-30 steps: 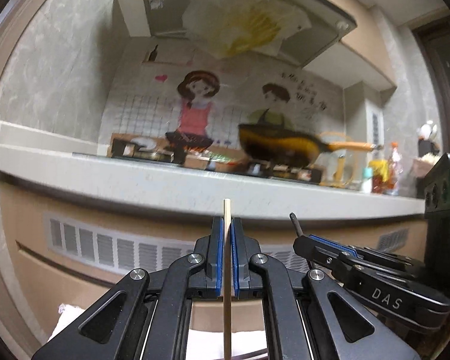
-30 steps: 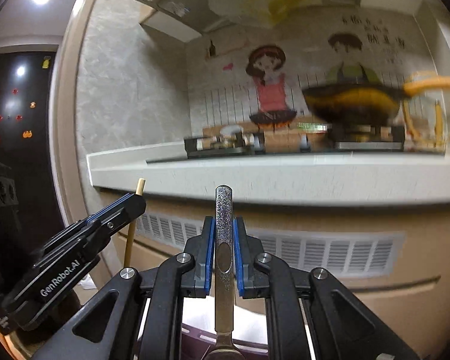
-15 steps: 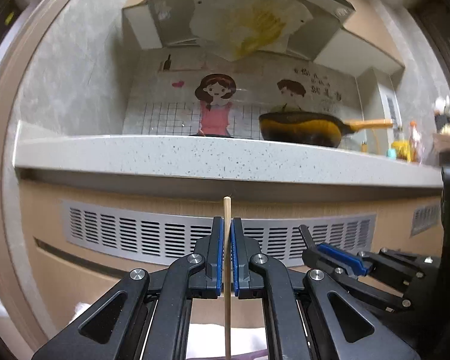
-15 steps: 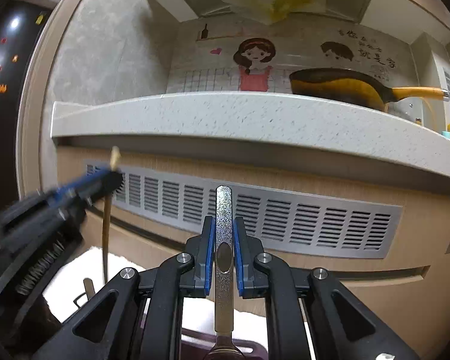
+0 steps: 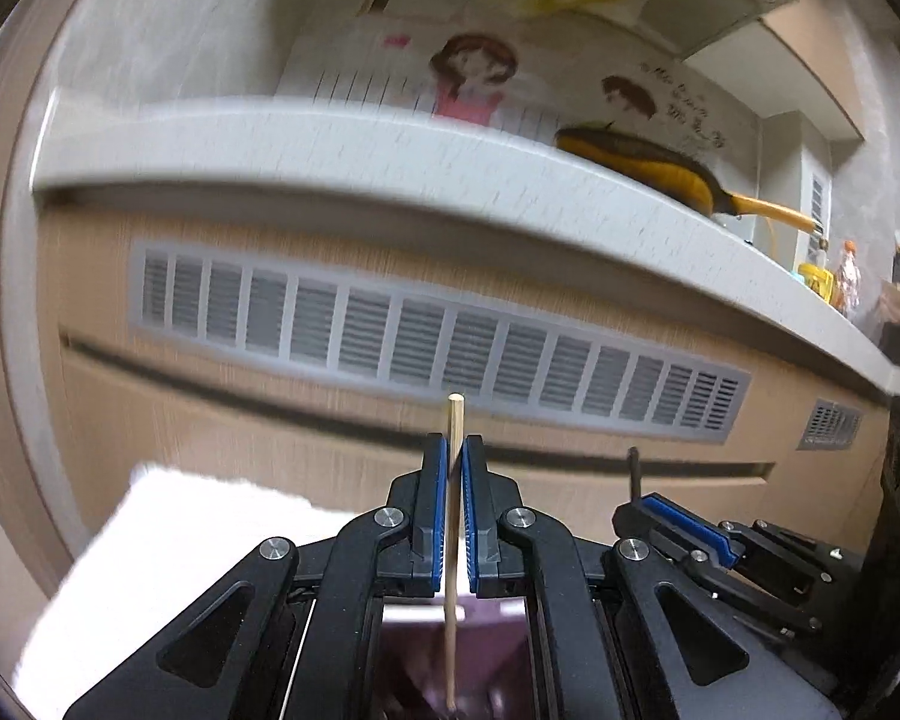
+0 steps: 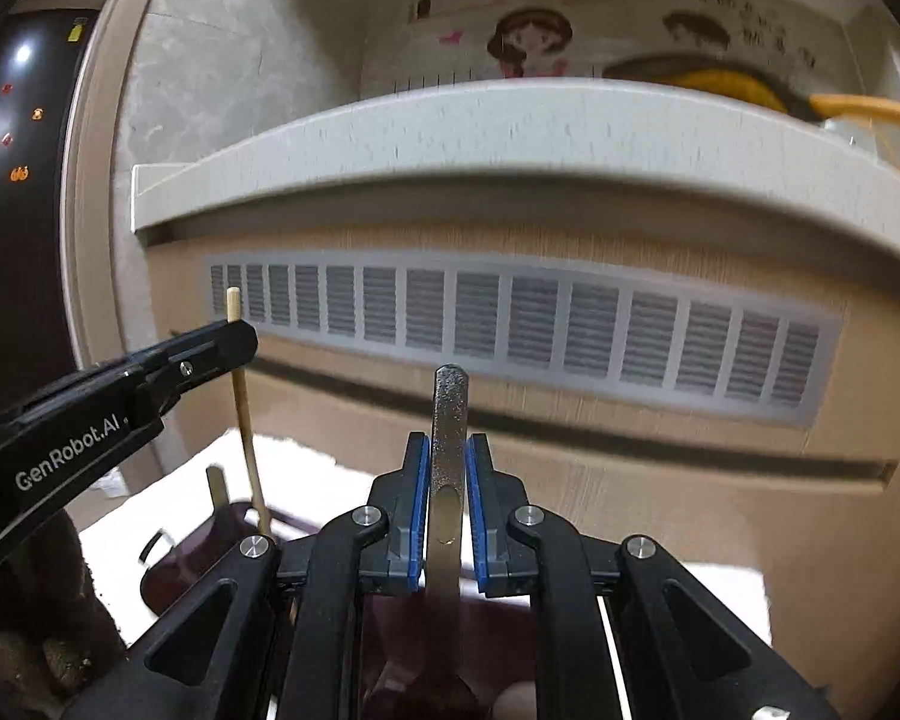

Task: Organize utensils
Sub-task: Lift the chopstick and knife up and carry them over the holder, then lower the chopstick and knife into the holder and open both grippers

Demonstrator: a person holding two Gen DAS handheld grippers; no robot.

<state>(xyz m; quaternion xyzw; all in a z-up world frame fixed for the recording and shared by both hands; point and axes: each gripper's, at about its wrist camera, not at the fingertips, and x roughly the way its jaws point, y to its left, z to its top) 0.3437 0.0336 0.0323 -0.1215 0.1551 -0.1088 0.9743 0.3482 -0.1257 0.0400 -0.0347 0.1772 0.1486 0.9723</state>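
Both hands have dropped: the countertop (image 5: 390,144) now sits high in frame and the stove top is out of sight. My left gripper (image 5: 455,510) stays clamped on the wooden chopstick (image 5: 453,480), upright at frame centre. My right gripper (image 6: 448,510) stays clamped on the metal utensil handle (image 6: 448,420). The dark purple holder (image 6: 210,546) on the white cloth (image 5: 168,540) is at bottom of frame, directly under both tips. I reckon insertion comes next.

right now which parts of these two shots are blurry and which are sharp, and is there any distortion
Left wrist view: countertop and vent grille smeared by motion blur, left gripper and chopstick sharp. Right wrist view: same blur behind, right gripper and metal handle crisp. Fisheye bends the countertop edge in both.
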